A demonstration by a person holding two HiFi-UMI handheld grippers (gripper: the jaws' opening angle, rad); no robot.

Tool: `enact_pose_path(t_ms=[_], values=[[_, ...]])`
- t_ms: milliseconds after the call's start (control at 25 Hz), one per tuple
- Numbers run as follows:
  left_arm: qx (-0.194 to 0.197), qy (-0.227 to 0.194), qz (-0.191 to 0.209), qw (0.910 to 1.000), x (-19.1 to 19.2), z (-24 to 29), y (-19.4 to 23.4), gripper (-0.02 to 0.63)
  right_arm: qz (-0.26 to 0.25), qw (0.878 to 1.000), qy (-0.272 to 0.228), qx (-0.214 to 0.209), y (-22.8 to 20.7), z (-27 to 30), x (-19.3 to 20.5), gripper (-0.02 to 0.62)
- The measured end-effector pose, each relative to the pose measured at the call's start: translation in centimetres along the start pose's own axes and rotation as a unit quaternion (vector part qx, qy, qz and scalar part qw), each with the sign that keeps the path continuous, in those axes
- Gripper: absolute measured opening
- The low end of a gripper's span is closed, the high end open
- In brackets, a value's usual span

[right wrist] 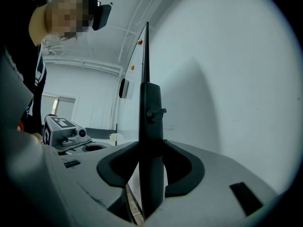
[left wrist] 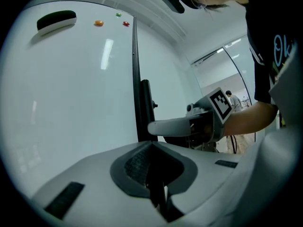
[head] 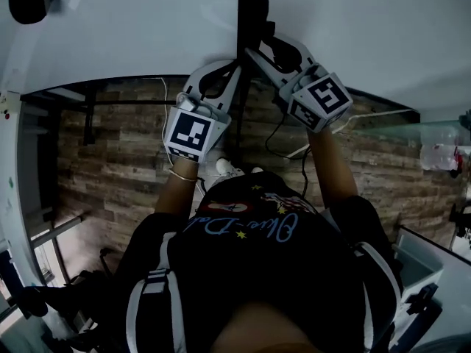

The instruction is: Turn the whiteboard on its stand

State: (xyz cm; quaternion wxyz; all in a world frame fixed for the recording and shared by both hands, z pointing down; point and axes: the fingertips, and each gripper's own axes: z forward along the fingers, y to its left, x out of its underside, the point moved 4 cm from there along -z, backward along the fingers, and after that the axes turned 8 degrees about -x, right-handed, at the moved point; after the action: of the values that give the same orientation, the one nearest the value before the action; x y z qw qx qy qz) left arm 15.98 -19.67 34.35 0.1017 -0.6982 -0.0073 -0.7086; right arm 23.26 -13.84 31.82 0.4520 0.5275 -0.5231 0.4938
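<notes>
The whiteboard (head: pixel 368 28) leans tilted over the person's head, and the black post (right wrist: pixel 150 112) at its edge is clenched by the right gripper (right wrist: pixel 150 145) and left gripper (left wrist: pixel 151 144), seemingly 2 holds for swinging it round.

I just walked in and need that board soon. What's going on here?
A person is handling the whiteboard with two handheld grippers. The left gripper and the right gripper are both shut on its black side bar, close to each other. An eraser clings to the board's face.
</notes>
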Motion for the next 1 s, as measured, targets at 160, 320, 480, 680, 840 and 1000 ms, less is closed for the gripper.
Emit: enact_pose_path(t_ms=[160, 320, 480, 680, 840, 1000], values=[[-0.020, 0.011, -0.009, 0.9997, 0.5, 0.3, 0.4, 0.017, -0.005, 1.000, 0.007, -0.003, 0.1, 0.0, 0.2, 0.172], [-0.032, 0.016, -0.011, 0.9993, 0.7, 0.6, 0.3, 0.017, -0.001, 1.000, 0.019, -0.008, 0.5, -0.5, 0.6, 0.147], [-0.040, 0.018, -0.011, 0.9990, 0.6, 0.7, 0.3, 0.017, -0.015, 1.000, 0.023, -0.014, 0.7, -0.6, 0.7, 0.132], [-0.041, 0.019, -0.011, 0.9989, 0.3, 0.5, 0.0, 0.017, -0.008, 0.999, 0.028, -0.036, 0.0, -0.4, 0.7, 0.143], [-0.037, 0.026, -0.009, 0.9989, 0.7, 0.6, 0.0, 0.017, 0.008, 0.999, 0.020, -0.046, -0.7, 0.1, 1.0, 0.166], [-0.037, 0.027, -0.010, 0.9989, 0.7, 0.1, -0.1, 0.017, 0.010, 0.998, 0.017, -0.055, -0.9, 0.4, 0.9, 0.175]])
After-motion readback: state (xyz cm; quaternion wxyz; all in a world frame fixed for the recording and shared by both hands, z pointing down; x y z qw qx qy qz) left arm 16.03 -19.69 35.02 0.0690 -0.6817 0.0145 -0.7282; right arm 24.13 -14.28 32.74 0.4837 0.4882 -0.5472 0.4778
